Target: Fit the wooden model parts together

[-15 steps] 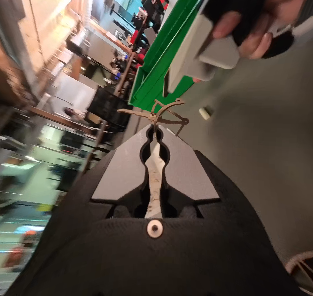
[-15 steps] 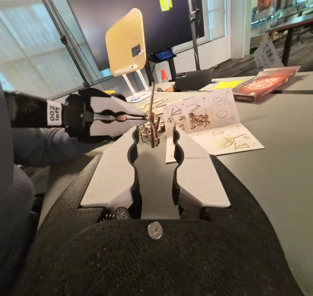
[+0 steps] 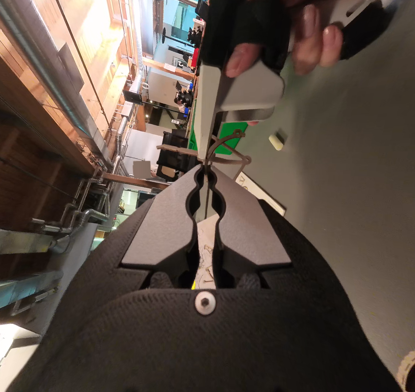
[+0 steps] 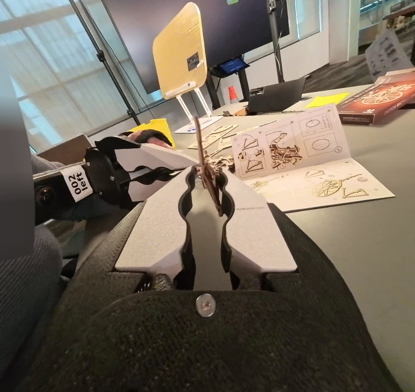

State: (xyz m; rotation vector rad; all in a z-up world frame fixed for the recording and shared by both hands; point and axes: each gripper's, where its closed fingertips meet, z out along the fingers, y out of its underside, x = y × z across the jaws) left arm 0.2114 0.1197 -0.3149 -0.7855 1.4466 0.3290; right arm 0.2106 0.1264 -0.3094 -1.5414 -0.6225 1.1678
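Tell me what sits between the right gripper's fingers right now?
The wooden model part, edge-on between the right gripper fingers, seen in the right wrist view.

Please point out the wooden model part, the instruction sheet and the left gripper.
wooden model part (image 4: 200,147): right wrist view, upright strip.
instruction sheet (image 4: 318,143): right wrist view, raised page.
left gripper (image 4: 193,164): right wrist view, between its fingertips.

Writing visible, none quoted: white sticker with black print (image 4: 78,186) on the black body of the left gripper (image 4: 197,164); white lettering along the side of the dark red-brown flat box (image 4: 379,106) on the grey counter (image 4: 336,235); small print on the white fold-out instruction sheet (image 4: 314,156); black label on the yellow ribbed panel (image 4: 179,51); white print on the black folded card (image 4: 276,96).
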